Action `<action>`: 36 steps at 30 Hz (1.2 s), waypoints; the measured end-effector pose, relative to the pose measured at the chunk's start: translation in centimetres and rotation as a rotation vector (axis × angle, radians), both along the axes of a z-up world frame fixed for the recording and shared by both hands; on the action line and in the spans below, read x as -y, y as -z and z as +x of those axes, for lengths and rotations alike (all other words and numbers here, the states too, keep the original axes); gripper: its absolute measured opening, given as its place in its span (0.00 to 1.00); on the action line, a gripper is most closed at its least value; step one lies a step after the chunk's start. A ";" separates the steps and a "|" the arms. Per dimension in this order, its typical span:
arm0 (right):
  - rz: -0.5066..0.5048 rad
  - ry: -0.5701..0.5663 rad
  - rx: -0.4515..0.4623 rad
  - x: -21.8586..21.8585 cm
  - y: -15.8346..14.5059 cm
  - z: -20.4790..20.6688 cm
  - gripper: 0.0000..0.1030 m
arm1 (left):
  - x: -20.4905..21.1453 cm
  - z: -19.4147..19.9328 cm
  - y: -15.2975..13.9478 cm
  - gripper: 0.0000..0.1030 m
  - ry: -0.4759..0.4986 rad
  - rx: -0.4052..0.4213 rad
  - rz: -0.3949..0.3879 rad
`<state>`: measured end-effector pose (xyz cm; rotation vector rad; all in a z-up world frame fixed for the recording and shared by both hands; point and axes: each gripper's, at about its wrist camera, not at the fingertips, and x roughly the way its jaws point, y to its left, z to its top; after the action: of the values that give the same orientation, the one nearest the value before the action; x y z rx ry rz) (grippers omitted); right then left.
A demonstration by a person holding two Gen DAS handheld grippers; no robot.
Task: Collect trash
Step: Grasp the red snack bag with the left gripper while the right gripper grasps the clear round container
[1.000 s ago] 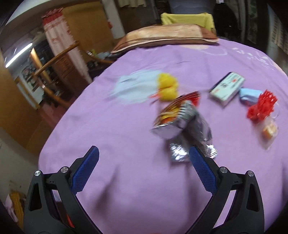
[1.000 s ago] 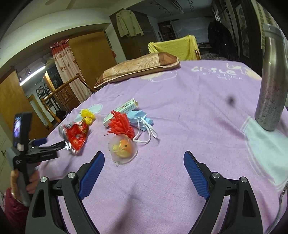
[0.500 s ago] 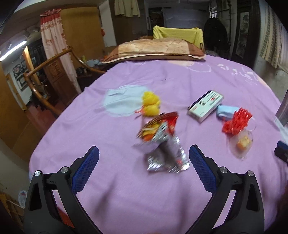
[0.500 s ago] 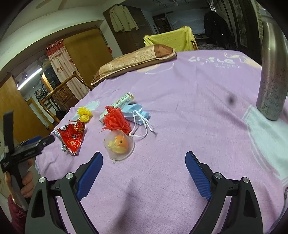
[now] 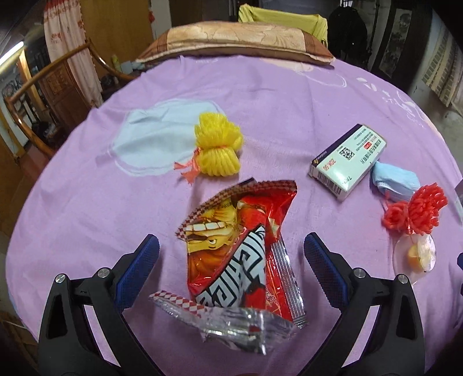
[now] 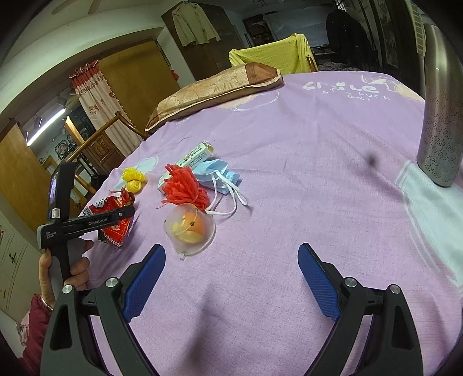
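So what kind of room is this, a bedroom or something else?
Most likely a lived-in room at home, though whether it's a bedroom is unclear. A round surface under a purple printed cloth carries a pillow at its far edge, and a jacket hangs on a wooden wardrobe behind.

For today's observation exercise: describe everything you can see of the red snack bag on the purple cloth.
The snack bag is a crumpled foil wrapper, glossy red with yellow and white print outside and silver inside. Its torn end gapes open toward the camera. It lies flat on the purple cloth, between the open fingers of the left gripper, which do not touch it. The yellow net lies just beyond it.
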<state>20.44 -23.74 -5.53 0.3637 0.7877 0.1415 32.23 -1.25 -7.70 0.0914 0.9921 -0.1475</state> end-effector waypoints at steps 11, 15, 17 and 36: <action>-0.042 -0.010 -0.053 -0.8 0.4 1.0 0.89 | 0.4 0.2 0.7 0.94 0.003 -0.043 0.023; -0.089 -0.052 -0.073 -3.0 0.2 2.3 0.89 | 0.3 0.2 0.6 0.94 0.005 -0.043 0.020; -0.110 -0.095 -0.077 -4.6 0.0 3.2 0.84 | 0.3 0.2 0.6 0.94 0.005 -0.043 0.020; -0.153 -0.114 -0.062 -6.5 0.2 6.6 0.51 | -0.4 0.1 0.3 0.93 0.010 -0.036 -0.037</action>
<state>27.03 -17.28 -5.72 0.1787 0.8750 0.1763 32.32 -0.84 -8.01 0.0595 1.0241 -0.1767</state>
